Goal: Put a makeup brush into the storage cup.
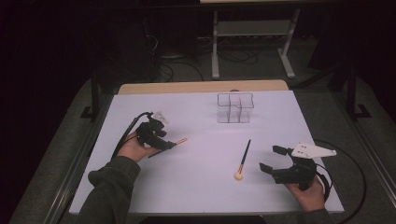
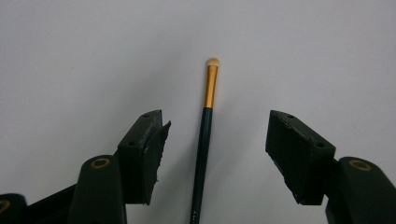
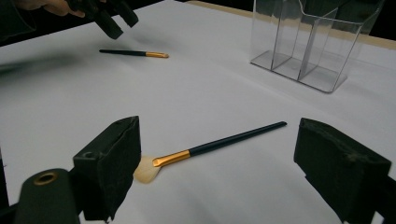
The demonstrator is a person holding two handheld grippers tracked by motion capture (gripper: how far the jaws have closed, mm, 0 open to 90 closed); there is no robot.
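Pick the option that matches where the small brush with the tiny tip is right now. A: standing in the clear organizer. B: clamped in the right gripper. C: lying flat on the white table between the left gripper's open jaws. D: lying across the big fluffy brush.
C: in the left gripper view the small brush lies flat on the white table, with the left gripper astride it, its jaws apart and not touching it.

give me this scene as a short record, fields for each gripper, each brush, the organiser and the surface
left gripper: open, jaws either side of small brush handle, not pressing
right gripper: open, big brush lies ahead
small brush: flat on table, gold ferrule
big brush: flat, pale fluffy head toward person
organiser: clear, upright, empty compartments
table: white top
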